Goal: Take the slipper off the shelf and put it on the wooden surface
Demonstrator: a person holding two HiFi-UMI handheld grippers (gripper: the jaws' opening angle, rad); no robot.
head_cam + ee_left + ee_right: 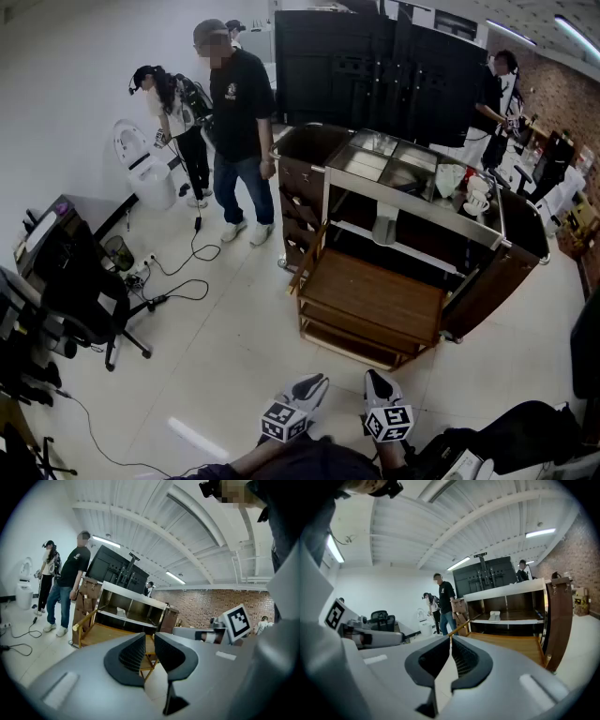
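Note:
A white slipper (385, 228) lies on the middle shelf of the dark cart (487, 281); it also shows as a small white slipper (494, 616) in the right gripper view and a pale slipper (121, 612) in the left gripper view. Below the shelf, the wooden surface (375, 295) juts out toward me. My left gripper (314, 380) and right gripper (378, 377) hover low at the front, well short of the cart. The left gripper (149, 637) shows a narrow gap with nothing in it. The right gripper (450, 639) is shut and empty.
A person in black (239, 122) stands left of the cart, another person (178, 112) behind, a third (497, 103) at the back right. An office chair (75, 291) and floor cables (178, 272) lie to the left. The cart's side door (558, 620) hangs open on the right.

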